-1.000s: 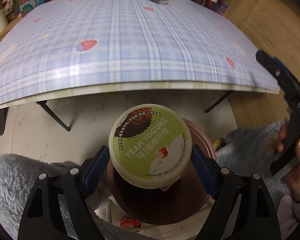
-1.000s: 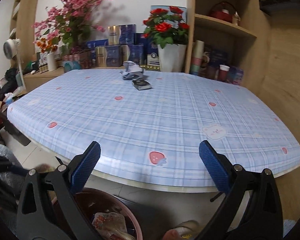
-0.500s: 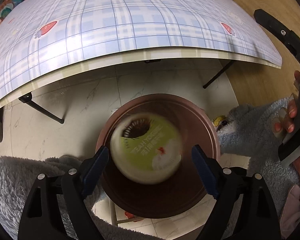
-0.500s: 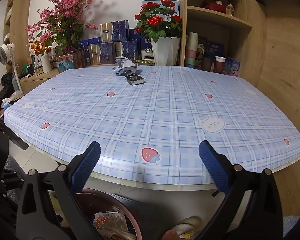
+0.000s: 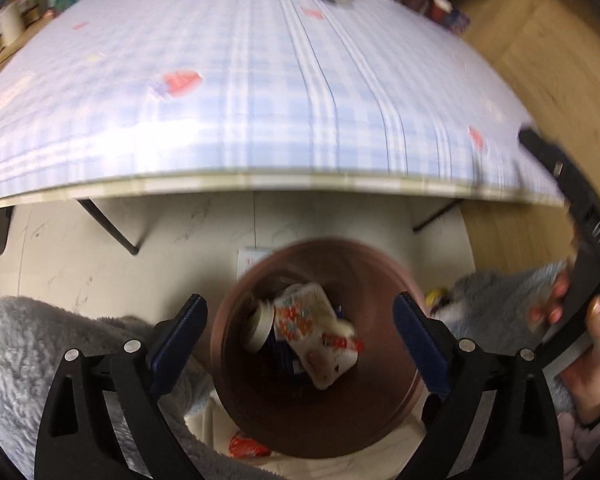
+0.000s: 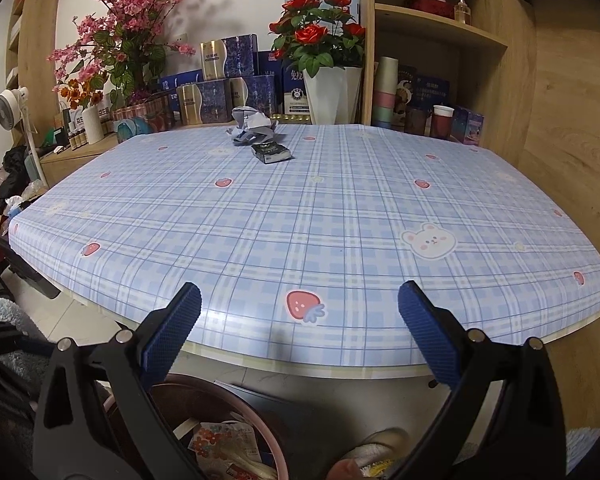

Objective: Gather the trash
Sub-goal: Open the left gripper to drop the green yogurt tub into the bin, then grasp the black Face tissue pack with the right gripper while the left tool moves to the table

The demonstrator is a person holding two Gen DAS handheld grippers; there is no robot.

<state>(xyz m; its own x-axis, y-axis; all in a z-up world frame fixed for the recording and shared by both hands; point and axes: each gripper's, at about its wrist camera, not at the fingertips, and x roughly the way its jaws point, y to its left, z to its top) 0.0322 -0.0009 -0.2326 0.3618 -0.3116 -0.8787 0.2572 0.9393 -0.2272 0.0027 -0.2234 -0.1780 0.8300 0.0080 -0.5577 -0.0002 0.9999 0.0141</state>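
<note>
Under the table edge: a brown bin [image 5: 396, 280] stands on the pale floor.
Inside the bin: a white wrapper with orange flowers [image 5: 300, 316] and a small white tub [image 5: 260, 322] lie together.
Left gripper [image 5: 300, 336]: over the bin, jaws opening, nothing between them.
Right gripper [image 6: 300, 332]: jaws wide, nothing held, at the tabletop's near edge.
Far edge of the tabletop [image 6: 340, 220]: crumpled paper [image 6: 252, 124] and a dark packet [image 6: 271, 152] lie just beside each other.
</note>
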